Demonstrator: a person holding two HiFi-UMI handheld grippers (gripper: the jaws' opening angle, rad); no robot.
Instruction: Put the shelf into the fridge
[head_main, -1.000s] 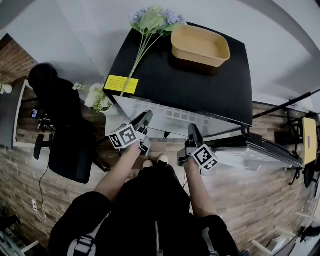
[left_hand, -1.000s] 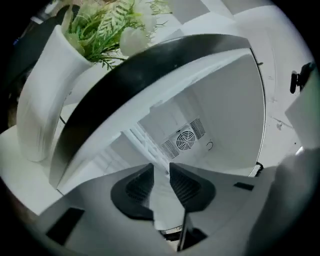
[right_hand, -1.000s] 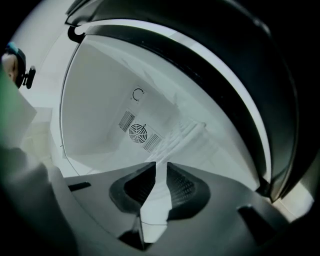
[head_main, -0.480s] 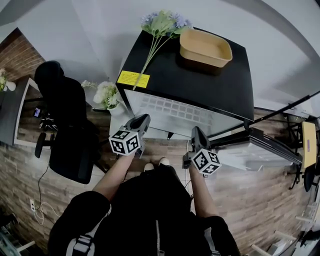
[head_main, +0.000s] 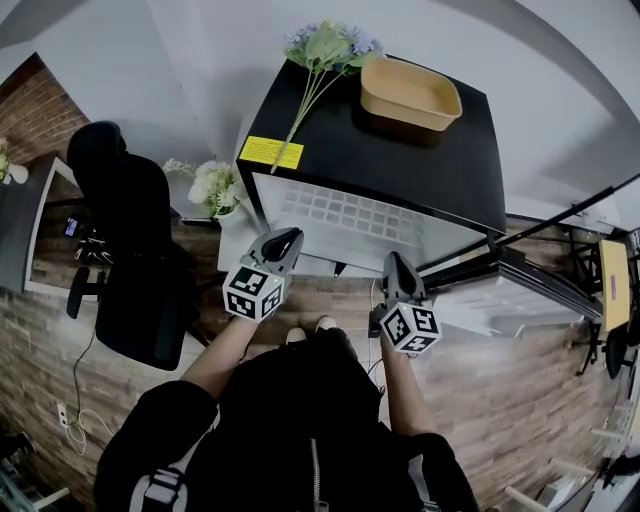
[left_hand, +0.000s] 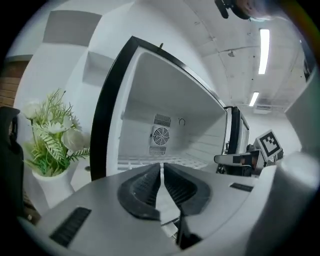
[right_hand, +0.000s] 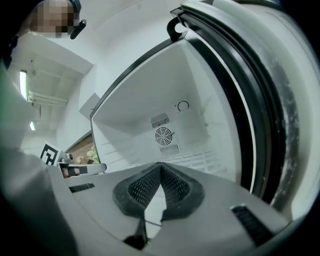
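The white wire shelf (head_main: 340, 212) lies flat inside the open black fridge (head_main: 400, 150). It also shows in the left gripper view as the shelf (left_hand: 145, 161), below the rear fan (left_hand: 161, 135), and in the right gripper view as the shelf (right_hand: 200, 159). My left gripper (head_main: 283, 238) hangs just in front of the fridge opening; its jaws are shut with nothing between them (left_hand: 161, 166). My right gripper (head_main: 393, 262) is beside it on the right, also shut and empty (right_hand: 160, 166). Neither touches the shelf.
The fridge door (head_main: 520, 285) stands swung open to the right. A tan tray (head_main: 410, 92) and a flower stem (head_main: 325, 45) rest on the fridge top. A vase of white flowers (head_main: 213, 185) and a black office chair (head_main: 130, 250) stand to the left.
Both grippers have drawn a little back from the fridge's front edge and turned slightly. The shelf stays inside the fridge.
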